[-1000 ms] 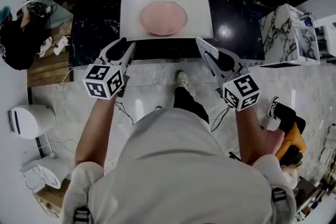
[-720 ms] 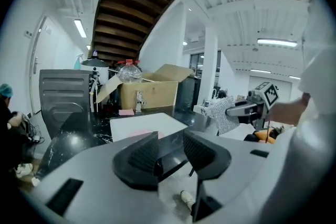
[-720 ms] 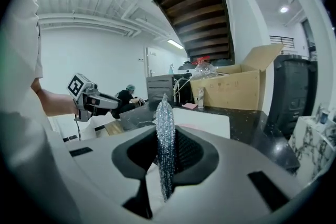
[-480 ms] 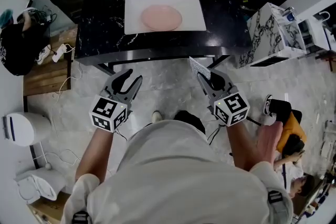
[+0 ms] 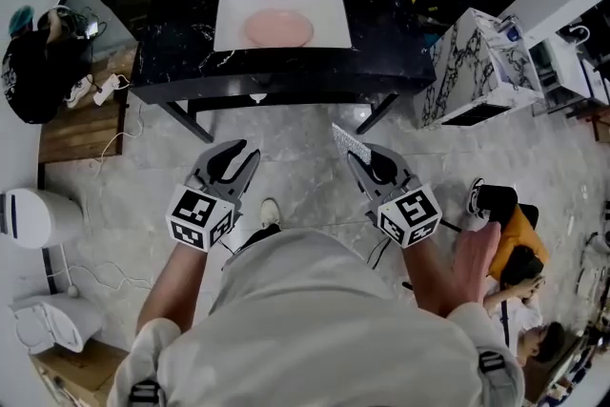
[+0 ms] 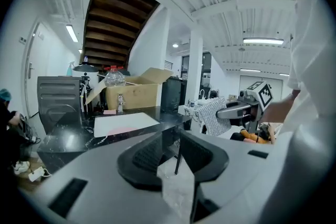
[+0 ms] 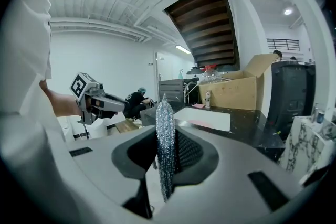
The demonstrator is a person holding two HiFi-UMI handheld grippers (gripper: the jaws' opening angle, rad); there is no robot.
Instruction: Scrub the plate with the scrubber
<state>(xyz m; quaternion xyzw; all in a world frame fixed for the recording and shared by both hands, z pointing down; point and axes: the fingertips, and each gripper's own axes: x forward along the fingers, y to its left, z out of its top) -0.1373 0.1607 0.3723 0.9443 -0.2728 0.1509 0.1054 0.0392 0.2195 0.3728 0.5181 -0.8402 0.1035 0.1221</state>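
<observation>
Head view, plate (image 5: 278, 28): pink, flat on white tray (image 5: 329, 24) on black table (image 5: 181, 62), at the far end of frame, well apart from both tongs.
Head view, left tongs (image 5: 238, 155): low over the floor (image 5: 295, 143), short of the table edge.
Head view, right tongs (image 5: 362, 159): clamped on scrubber (image 5: 349, 142), sheet sticking out past the tips.
Left gripper view, left tongs: fairly wide, just been closing, nothing between the pads.
Right gripper view, right tongs: narrow, pinched on the silvery scrubber, edge-on and upright.
Step (judged): approach to table; no scrubbing yet.
Method (judged): close in first; steady plate rim with left tongs; lay scrubber face flat, not edge; overlapping circles, light pressure.
Risk (judged): plate sliding on smooth tray; thin scrubber folding in the pinch.
</observation>
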